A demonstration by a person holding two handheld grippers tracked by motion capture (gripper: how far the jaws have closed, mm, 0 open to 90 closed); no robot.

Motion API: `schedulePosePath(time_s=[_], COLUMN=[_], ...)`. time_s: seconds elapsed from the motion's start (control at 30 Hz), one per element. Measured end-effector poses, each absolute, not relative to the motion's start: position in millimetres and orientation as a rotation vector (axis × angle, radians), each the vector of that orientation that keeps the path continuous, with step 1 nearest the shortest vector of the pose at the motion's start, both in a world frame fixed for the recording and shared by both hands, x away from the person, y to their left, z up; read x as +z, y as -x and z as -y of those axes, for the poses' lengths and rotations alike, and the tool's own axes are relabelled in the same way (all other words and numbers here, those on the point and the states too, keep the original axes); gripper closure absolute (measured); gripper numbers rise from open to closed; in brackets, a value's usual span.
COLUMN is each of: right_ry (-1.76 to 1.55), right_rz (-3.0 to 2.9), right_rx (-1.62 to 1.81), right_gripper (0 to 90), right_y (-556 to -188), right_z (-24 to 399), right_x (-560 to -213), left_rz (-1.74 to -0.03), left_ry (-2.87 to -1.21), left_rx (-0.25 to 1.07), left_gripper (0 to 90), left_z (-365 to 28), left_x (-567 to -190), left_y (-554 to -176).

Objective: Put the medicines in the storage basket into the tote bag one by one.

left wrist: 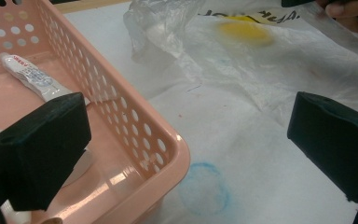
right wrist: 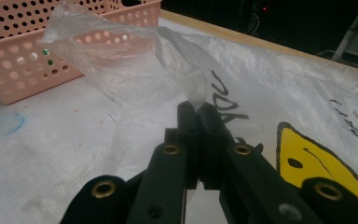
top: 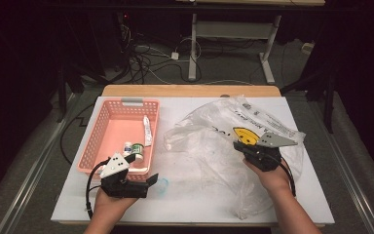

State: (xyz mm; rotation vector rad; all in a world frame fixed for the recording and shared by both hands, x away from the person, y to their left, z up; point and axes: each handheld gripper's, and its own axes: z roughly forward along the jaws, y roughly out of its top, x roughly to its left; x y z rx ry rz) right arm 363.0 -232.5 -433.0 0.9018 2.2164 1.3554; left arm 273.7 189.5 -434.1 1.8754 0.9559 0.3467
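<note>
Fingers [right wrist: 200, 109] pinch the plastic bag [right wrist: 135, 60], its contents indiscernible.

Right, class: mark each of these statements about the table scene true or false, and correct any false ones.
1. The right gripper is shut on the clear plastic bag. True.
2. The pink basket is empty. False: a white tube and small bottles lie in it.
3. The left gripper is open. True.
4. The bag's printed face is green. False: it is yellow.
5. The left gripper holds the tube. False: its fingers grip nothing; the tube lies in the basket.
</note>
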Motion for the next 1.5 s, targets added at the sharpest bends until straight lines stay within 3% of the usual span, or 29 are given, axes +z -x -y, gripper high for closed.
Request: schedulePosePath(time_s=[0.4,1.0,1.5], right_ry=[-0.909,-0.862,-0.883], right_rz=[-2.199,-2.131,-2.134], right_rx=[1.371,1.427,1.432], right_gripper=[90.0,90.0,90.0], right_y=[-373,-371,-369], right_z=[224,227,228], right_x=[-414,-416,-417], left_rz=[-0.962,-1.004,-1.046], left_ry=[-1.874,-1.804,-1.762], left_rx=[0.353,0.377,0.406], left_gripper=[0.0,0.0,0.0], left_z=[-191,-198,-207], left_x=[-434,-426,-399], left_y=[-275,-277,-313])
